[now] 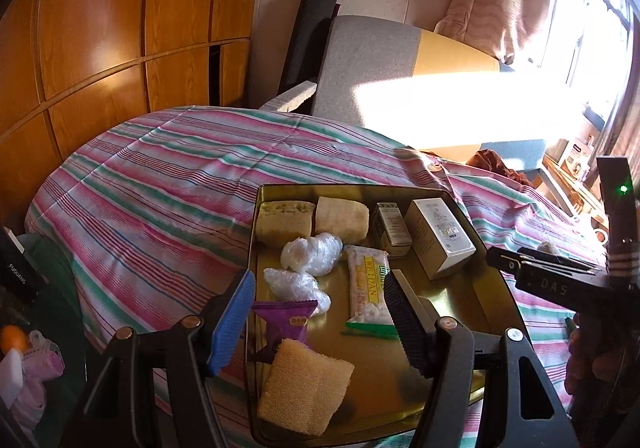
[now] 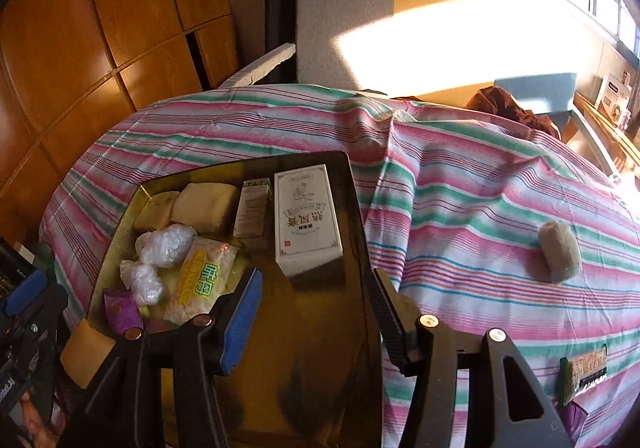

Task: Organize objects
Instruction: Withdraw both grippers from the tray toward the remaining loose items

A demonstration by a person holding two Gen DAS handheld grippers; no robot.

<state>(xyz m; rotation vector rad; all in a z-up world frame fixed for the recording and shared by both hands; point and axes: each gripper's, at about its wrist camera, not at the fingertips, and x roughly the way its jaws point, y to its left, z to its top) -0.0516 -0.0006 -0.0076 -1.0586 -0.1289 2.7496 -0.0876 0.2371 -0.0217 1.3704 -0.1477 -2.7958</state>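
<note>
While both grippers' fingers gape empty, tray rim borders bare bedspread.

The green-edged snack bar is partly cut off by the right wrist view's dark rim. The purple packet lies half under a sponge. Print on the small box is too small to read.

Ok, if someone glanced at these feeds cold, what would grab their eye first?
Probably the gold tray on the striped bedspread, packed with sponges, wrapped snacks and a tall white box at its far right. Next, the glaring sun patch on the chair behind the bed, and a lone grey lump on the bedspread right of the tray.
</note>
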